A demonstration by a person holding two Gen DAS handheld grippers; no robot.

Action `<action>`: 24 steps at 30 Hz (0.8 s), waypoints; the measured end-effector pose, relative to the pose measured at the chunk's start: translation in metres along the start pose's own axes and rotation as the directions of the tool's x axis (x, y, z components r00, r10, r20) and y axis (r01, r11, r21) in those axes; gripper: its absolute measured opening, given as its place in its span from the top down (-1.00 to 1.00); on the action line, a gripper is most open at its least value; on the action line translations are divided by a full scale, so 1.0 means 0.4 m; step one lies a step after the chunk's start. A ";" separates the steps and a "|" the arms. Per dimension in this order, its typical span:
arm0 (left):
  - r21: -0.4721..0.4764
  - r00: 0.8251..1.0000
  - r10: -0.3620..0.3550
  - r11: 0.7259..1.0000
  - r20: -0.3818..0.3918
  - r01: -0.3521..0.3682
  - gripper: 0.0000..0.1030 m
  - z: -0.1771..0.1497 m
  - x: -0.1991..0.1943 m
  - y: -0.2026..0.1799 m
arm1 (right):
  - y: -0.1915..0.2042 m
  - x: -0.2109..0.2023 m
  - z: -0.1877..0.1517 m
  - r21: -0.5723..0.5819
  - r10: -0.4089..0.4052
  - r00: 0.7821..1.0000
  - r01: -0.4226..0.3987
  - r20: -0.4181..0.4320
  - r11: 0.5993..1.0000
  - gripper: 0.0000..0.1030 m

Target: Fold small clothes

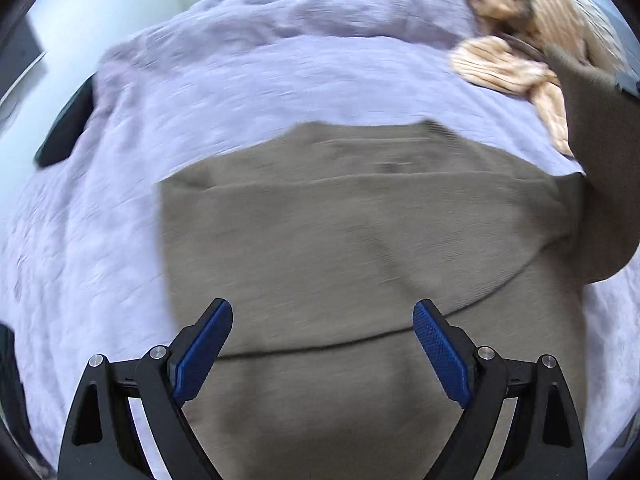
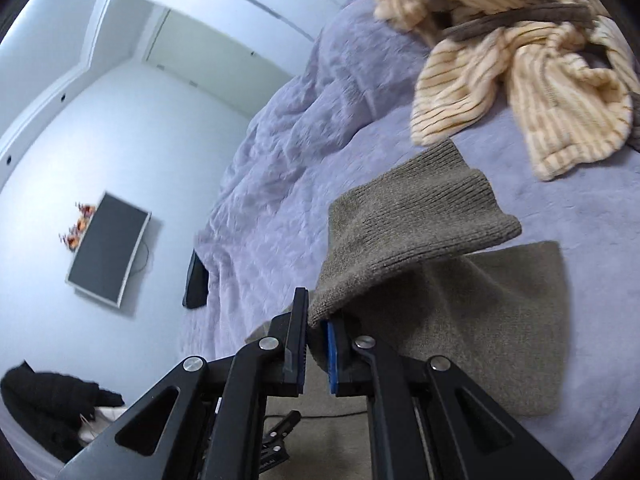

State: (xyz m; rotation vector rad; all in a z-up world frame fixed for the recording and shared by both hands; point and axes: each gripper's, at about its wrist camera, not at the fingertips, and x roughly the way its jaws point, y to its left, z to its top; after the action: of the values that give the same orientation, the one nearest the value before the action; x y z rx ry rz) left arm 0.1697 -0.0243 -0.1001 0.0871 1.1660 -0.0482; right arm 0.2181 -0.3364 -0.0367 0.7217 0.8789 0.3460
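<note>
Folding in progress on a taupe knit garment (image 1: 360,240), which lies spread on a lavender bedspread (image 1: 200,92), central in the left wrist view.

Item, left: left gripper (image 1: 322,312), jaws spread wide and holding nothing, poised over the near portion of the garment. Judged to be free so it can take or press down an edge for the coming crease. The view is motion-blurred, so fine detail of the knit is uncertain.

Item, centre to right: right gripper (image 2: 318,322), jaws clamped on a ribbed edge of the same garment (image 2: 404,216), apparently a sleeve or cuff, lifted clear of the flat body (image 2: 480,320) beneath. Held raised, presumably so the flap can be carried across the body and laid down as a fold.

Item, far right: a cream striped garment (image 2: 520,92) with brown trim, crumpled in a heap, well apart from the work; likely awaiting its turn.

Surface: soft quilted bedspread, rumpled toward the far side, smoother under the garment.

Room: pale walls; a dark monitor (image 2: 108,248) at left in the right wrist view; a black garment (image 2: 48,404) at near left.
</note>
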 end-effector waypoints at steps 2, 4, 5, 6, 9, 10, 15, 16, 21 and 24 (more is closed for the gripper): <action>-0.052 0.999 0.032 0.998 -0.005 -0.033 -0.79 -0.030 -0.012 0.099 | 0.075 0.119 -0.051 -0.090 -0.035 0.996 0.028 -0.076 0.996 0.83; -0.087 0.998 0.058 0.994 -0.018 -0.060 -0.79 -0.055 -0.011 0.166 | 0.125 0.234 -0.118 -0.171 -0.092 0.984 0.065 -0.151 0.983 0.83; -0.105 0.997 0.071 0.992 -0.030 -0.074 -0.79 -0.072 -0.009 0.205 | 0.147 0.305 -0.161 -0.219 -0.127 0.972 0.083 -0.196 0.972 0.83; -0.120 0.996 0.079 0.989 -0.038 -0.083 -0.79 -0.085 -0.006 0.233 | 0.163 0.354 -0.194 -0.259 -0.162 0.961 0.101 -0.226 0.960 0.83; -0.173 0.995 0.076 0.981 -0.057 -0.085 -0.79 -0.119 -0.006 0.310 | 0.198 0.493 -0.317 -0.402 -0.308 0.903 0.173 -0.300 0.899 0.75; -0.186 0.996 0.072 0.979 -0.059 -0.082 -0.79 -0.128 -0.006 0.326 | 0.203 0.517 -0.346 -0.428 -0.343 0.886 0.191 -0.313 0.883 0.66; -0.185 0.997 0.020 0.982 -0.069 -0.033 -0.79 -0.157 0.008 0.342 | 0.219 0.543 -0.422 -0.471 -0.402 0.852 0.219 -0.334 0.855 -0.20; -0.179 0.997 0.010 0.984 -0.073 -0.023 -0.79 -0.159 0.013 0.337 | 0.228 0.536 -0.426 -0.483 -0.405 0.852 0.215 -0.333 0.849 -0.26; -0.190 0.996 -0.049 0.981 -0.080 0.033 -0.79 -0.164 0.019 0.314 | 0.232 0.492 -0.365 -0.406 -0.387 0.867 0.246 -0.313 0.880 -0.26; -0.206 0.995 -0.089 0.976 -0.054 0.076 -0.79 -0.147 0.000 0.317 | 0.210 0.468 -0.314 -0.287 -0.333 0.886 0.243 -0.322 0.926 -0.26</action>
State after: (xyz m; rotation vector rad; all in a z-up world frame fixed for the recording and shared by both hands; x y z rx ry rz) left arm 0.1263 0.1074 -0.1175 -0.1421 1.2310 0.0006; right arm 0.2323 -0.1191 -0.1393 0.2928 1.2593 0.3152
